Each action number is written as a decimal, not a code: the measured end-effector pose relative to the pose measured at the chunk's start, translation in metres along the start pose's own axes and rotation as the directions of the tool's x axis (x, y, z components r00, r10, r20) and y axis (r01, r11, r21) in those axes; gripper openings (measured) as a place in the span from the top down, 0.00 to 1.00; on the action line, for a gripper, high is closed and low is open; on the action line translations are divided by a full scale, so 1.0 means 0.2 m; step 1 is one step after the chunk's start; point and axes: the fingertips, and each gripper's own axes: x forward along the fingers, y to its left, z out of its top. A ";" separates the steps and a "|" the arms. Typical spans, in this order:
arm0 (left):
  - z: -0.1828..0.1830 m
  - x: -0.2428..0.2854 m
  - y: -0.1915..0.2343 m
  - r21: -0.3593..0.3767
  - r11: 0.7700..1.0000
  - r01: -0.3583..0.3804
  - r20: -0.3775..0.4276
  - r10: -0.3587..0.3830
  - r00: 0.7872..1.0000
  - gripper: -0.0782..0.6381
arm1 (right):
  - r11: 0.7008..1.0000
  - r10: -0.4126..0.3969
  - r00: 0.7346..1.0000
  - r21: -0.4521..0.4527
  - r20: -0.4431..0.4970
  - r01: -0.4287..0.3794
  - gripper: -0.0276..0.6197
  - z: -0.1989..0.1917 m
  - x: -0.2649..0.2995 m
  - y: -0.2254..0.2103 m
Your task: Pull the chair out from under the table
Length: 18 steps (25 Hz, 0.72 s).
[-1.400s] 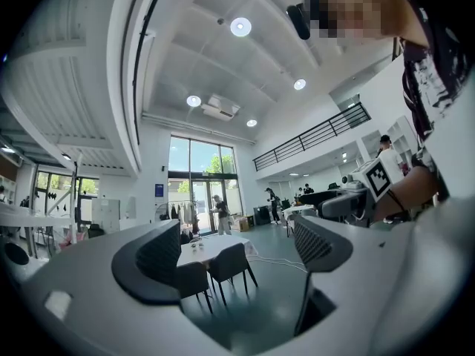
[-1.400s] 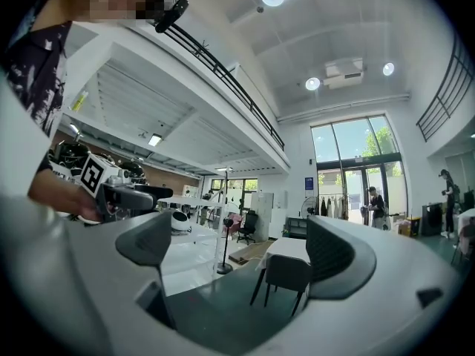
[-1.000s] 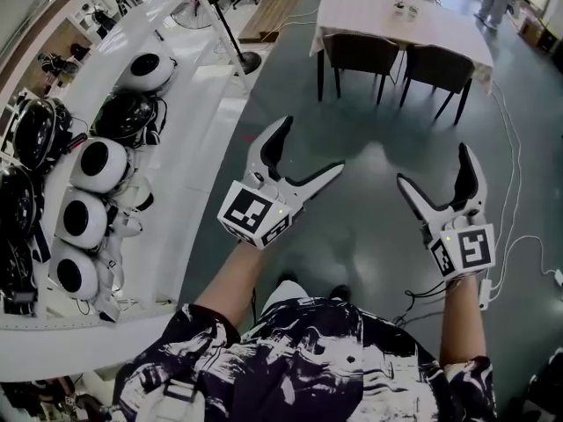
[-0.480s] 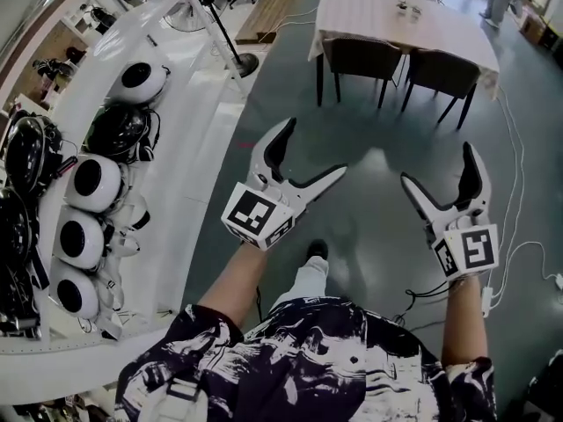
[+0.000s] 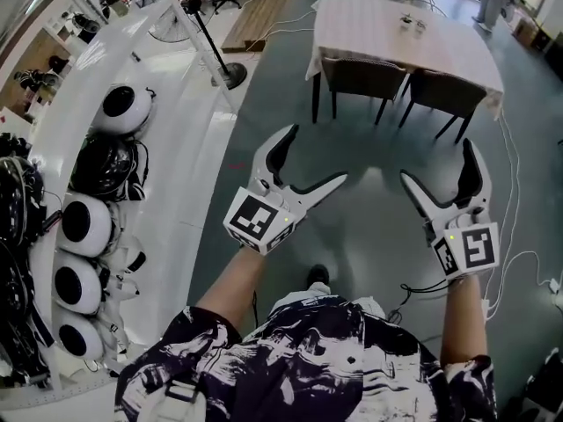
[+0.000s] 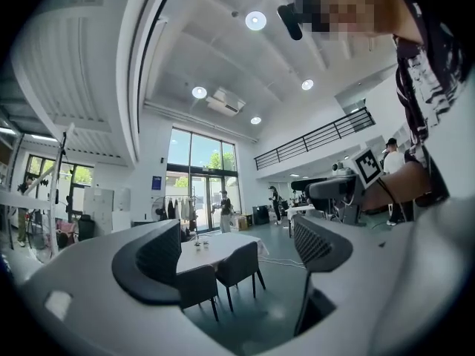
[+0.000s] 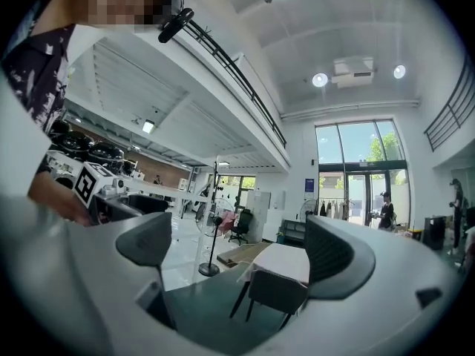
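Approach only — nothing pulled out yet.
Nearest, the left gripper and right gripper are held out over the floor, jaws of both wide apart and empty. Well ahead, two chairs sit tucked under the table — reaching one, gripping its back and drawing it out all remain.
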 end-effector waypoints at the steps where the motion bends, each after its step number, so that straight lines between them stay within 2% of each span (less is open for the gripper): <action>1: 0.00 0.03 0.04 -0.001 1.000 0.005 0.004 -0.005 1.000 0.26 | 1.000 -0.004 1.000 0.000 -0.002 0.004 0.17 0.00 0.04 -0.02; 9: 0.01 0.31 0.27 0.012 1.000 0.019 0.001 -0.019 1.000 0.26 | 1.000 0.011 1.000 -0.013 -0.013 -0.011 0.17 -0.04 0.33 -0.22; 18: -0.05 0.89 0.47 0.070 0.997 -0.023 -0.044 0.026 0.999 0.26 | 0.998 0.069 0.997 -0.005 0.042 -0.069 0.17 -0.20 0.67 -0.74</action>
